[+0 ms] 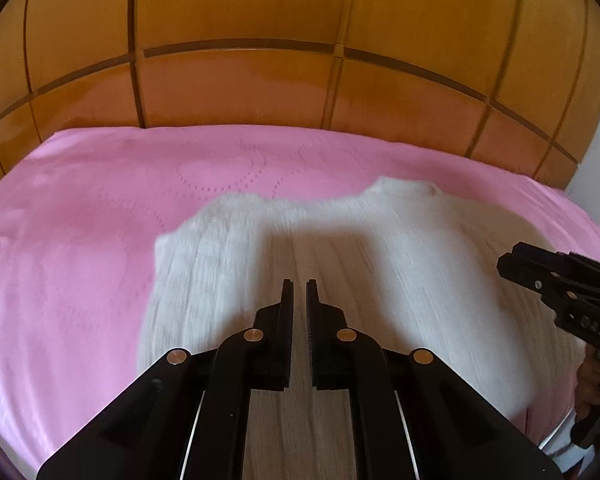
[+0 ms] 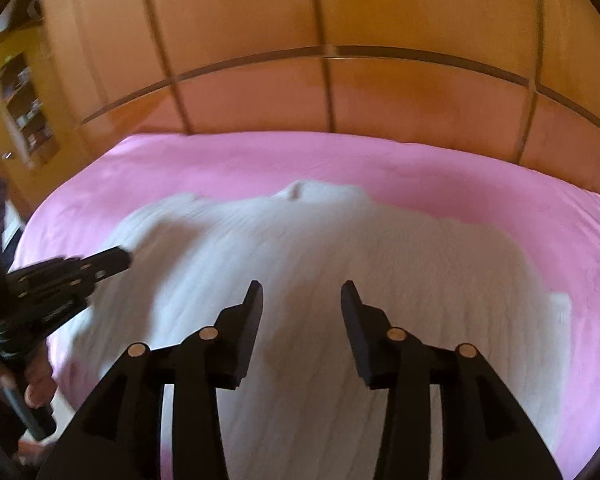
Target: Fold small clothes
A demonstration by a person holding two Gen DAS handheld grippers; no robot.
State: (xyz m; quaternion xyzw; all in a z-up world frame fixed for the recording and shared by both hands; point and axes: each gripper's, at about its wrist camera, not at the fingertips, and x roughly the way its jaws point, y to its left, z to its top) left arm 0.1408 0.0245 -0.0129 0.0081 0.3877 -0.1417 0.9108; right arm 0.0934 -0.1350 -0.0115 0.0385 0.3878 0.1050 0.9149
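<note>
A white ribbed knit garment (image 1: 380,248) (image 2: 320,248) lies spread flat on the pink bed cover (image 1: 80,220) (image 2: 500,184), its collar toward the headboard. My left gripper (image 1: 299,282) hovers over the garment's lower middle, its jaws shut to a thin slit with nothing between them. It also shows from the side in the right wrist view, as the left gripper (image 2: 124,258) over the garment's left edge. My right gripper (image 2: 302,286) stands open above the cloth, and no fabric is between its fingers. In the left wrist view the right gripper (image 1: 508,258) sits at the garment's right side.
A tall wooden panelled headboard (image 1: 240,80) (image 2: 380,88) rises behind the bed. A wooden shelf unit (image 2: 24,108) stands at the far left. A person's hand (image 2: 40,388) (image 1: 592,376) grips each tool's handle near the bed's front edge.
</note>
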